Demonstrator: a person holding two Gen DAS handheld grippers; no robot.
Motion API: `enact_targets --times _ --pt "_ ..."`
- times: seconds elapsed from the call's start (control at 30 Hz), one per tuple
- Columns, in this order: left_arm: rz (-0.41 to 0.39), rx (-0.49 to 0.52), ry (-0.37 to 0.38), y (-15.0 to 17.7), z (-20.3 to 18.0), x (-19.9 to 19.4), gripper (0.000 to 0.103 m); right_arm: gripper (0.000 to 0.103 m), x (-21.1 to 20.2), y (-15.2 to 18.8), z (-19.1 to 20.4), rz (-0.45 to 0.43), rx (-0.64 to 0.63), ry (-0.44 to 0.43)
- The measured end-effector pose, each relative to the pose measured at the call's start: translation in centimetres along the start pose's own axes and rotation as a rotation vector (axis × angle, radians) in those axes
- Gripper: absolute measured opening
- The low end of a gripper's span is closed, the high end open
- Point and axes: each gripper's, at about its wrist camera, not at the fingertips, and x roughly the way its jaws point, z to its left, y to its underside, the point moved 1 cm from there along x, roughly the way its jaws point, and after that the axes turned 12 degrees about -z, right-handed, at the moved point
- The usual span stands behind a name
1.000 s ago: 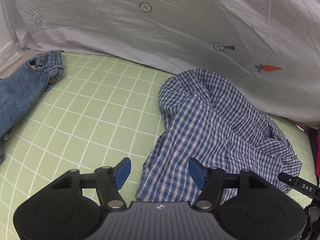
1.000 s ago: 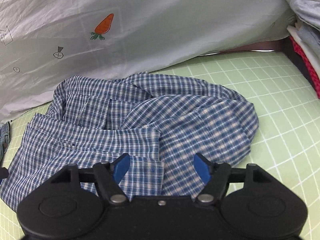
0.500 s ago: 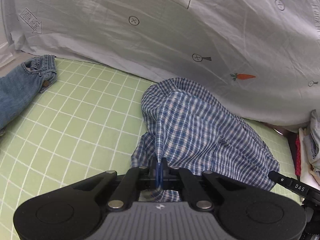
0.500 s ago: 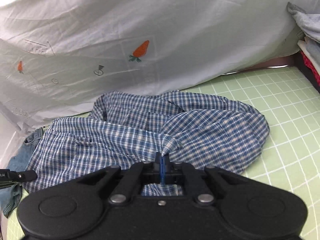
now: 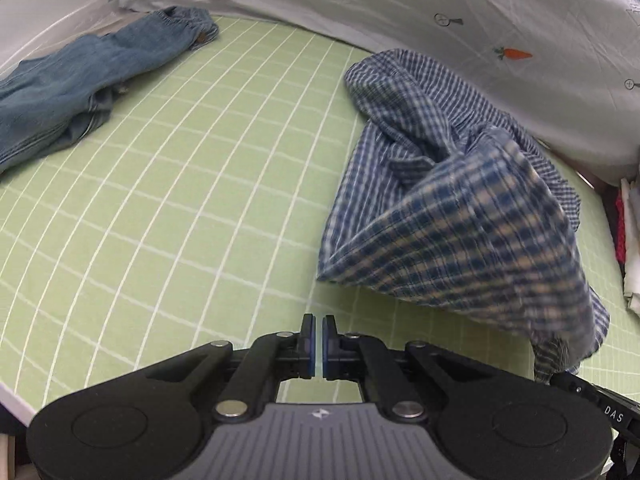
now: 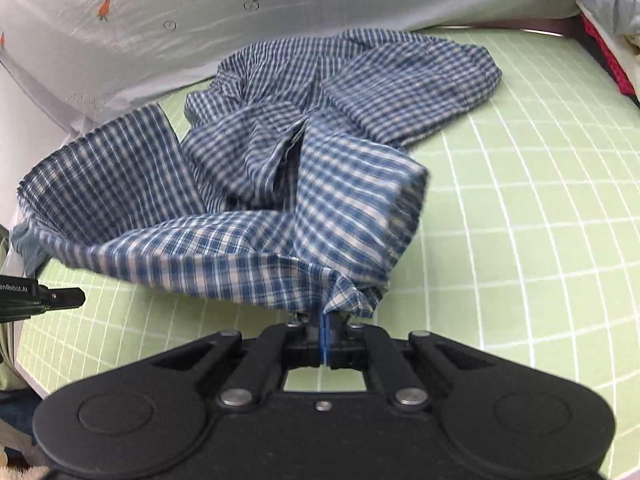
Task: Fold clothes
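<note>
A blue and white checked shirt (image 5: 460, 200) lies crumpled on the green grid mat (image 5: 208, 184), partly lifted at its near edge. My right gripper (image 6: 324, 332) is shut on the shirt's (image 6: 304, 200) hem and holds that edge raised off the mat. My left gripper (image 5: 318, 344) is nearly shut with nothing between its pads; it hangs over bare mat, left of the shirt. The tip of the left gripper (image 6: 60, 300) shows at the left edge of the right wrist view.
Blue jeans (image 5: 80, 76) lie at the far left of the mat. A white sheet with carrot prints (image 5: 440, 8) rises behind the mat. Stacked clothes (image 6: 608, 20) sit at the right edge. The mat's near edge (image 5: 16, 396) is close on the left.
My left gripper held the shirt half a second ago; now it holds nothing and has swung left over bare mat. My right gripper has pulled the shirt's hem up and toward me.
</note>
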Motion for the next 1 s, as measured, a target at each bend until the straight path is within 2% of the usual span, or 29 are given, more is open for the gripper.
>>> enact_targets --times 0.1,0.17,0.23,0.27,0.3,0.33,0.37,0.4,0.43,0.47,0.5,0.53,0.67,1.0 --pt "0.002 0.001 -0.022 1.1 0.7 -0.8 0.007 0.003 -0.2 1.5 0.3 0.028 0.003 0.018" --pt "-0.005 -0.003 -0.036 1.3 0.9 -1.4 0.017 0.008 -0.4 1.9 0.3 0.035 0.020 0.032" --pt "-0.014 -0.007 -0.050 1.5 1.1 -1.9 0.022 0.019 -0.6 2.0 0.0 0.037 0.029 0.047" --pt "-0.024 -0.007 -0.055 1.3 1.0 -2.1 0.029 0.024 -0.8 2.0 0.0 0.029 0.028 0.058" --pt "-0.034 -0.008 -0.060 1.2 0.9 -2.2 0.035 0.035 -1.0 1.9 -0.1 0.020 0.025 0.068" --pt "-0.049 -0.004 -0.062 0.9 0.6 -2.4 0.045 0.046 -1.2 1.7 -0.1 0.005 0.022 0.082" --pt "-0.060 0.004 -0.060 0.7 0.3 -2.5 0.054 0.050 -1.4 1.6 -0.2 -0.010 0.019 0.096" --pt "-0.070 0.012 -0.058 0.5 -0.1 -2.5 0.057 0.058 -1.6 1.4 -0.2 -0.026 0.016 0.110" --pt "-0.081 0.019 -0.055 0.2 -0.4 -2.6 0.062 0.071 -1.8 1.3 -0.3 -0.041 0.012 0.124" --pt "-0.085 0.026 -0.050 0.1 -0.9 -2.5 0.072 0.080 -2.0 1.1 -0.3 -0.057 0.009 0.138" --pt "-0.089 0.033 -0.044 -0.1 -1.4 -2.4 0.077 0.098 -2.3 1.0 -0.5 -0.077 0.009 0.151" --pt "-0.092 0.039 -0.038 -0.2 -1.8 -2.3 0.085 0.103 -2.5 0.9 -0.7 -0.097 0.008 0.163" --pt "-0.106 0.065 -0.014 -0.8 -3.7 -1.8 0.092 0.103 -3.0 0.3 -1.4 -0.133 0.001 0.174" --pt "-0.121 0.151 0.059 -2.5 -8.4 -0.1 0.093 0.103 -0.8 -2.7 -3.5 -0.159 0.062 0.193"
